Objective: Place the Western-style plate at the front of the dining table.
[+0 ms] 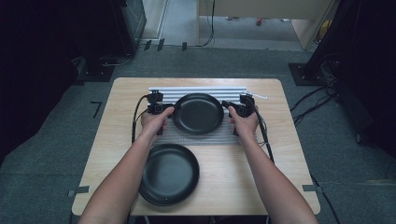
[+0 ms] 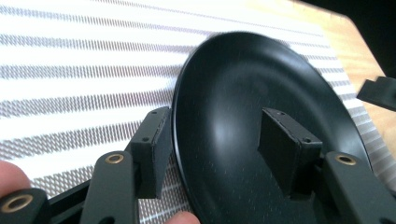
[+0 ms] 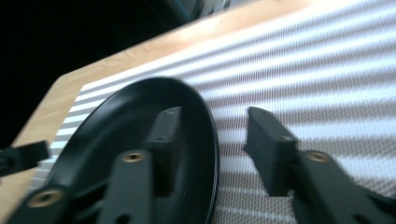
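Two hand-held grippers, left [image 1: 164, 110] and right [image 1: 232, 109], released, jaws straddling far black plate's [image 1: 198, 113] rim

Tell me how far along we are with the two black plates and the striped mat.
Done, it seems: one black plate lies on the striped mat by the ribbed rack. In hand: the left gripper and right gripper straddle its opposite rims, fingers apart and not pressing. Left, probably: the second black plate sits on the bare table, untouched.
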